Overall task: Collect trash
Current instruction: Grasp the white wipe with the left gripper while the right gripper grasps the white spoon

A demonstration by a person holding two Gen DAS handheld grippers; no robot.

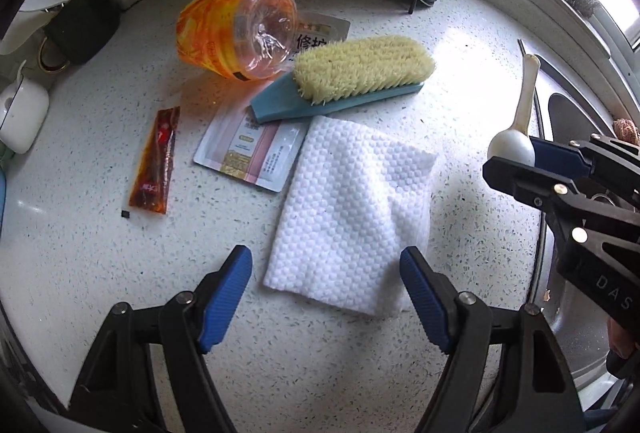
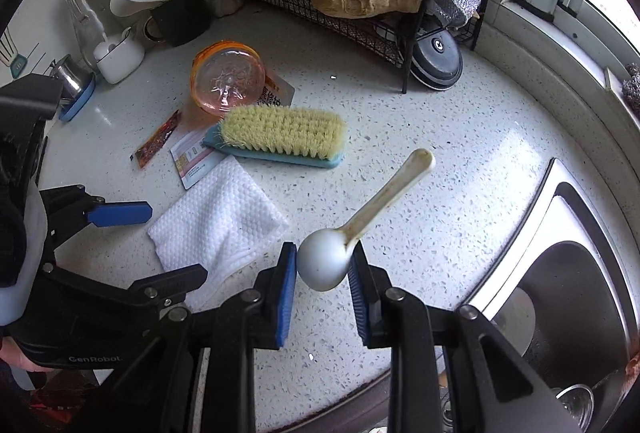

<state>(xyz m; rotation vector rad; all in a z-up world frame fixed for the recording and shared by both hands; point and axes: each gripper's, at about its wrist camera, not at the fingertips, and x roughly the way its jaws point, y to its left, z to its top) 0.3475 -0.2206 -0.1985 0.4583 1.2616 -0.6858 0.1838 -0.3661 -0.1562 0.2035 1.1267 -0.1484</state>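
On the speckled counter a folded white wipe [image 1: 348, 213] [image 2: 216, 221] lies under my left gripper [image 1: 326, 273] [image 2: 160, 245], which hangs open just over its near edge. Beyond it are a pink-and-white packet [image 1: 252, 149] [image 2: 192, 161], a red sauce sachet [image 1: 154, 161] [image 2: 156, 139], and an empty orange plastic bottle [image 1: 236, 29] [image 2: 228, 77] lying on its side on another packet [image 1: 320, 33]. My right gripper [image 2: 324, 257] [image 1: 520, 161] is shut on the bowl of a white spoon [image 2: 384, 201] [image 1: 516, 141], whose stained handle points away above the counter.
A blue scrub brush [image 1: 352, 73] [image 2: 280, 133] lies bristles-up between bottle and wipe. Black wire rack [image 2: 360, 33] and a pot lid [image 2: 436, 61] stand at the back. Utensil holder [image 2: 180, 17] and a small white case [image 2: 120, 57] are back left. A steel sink [image 2: 560, 273] is at right.
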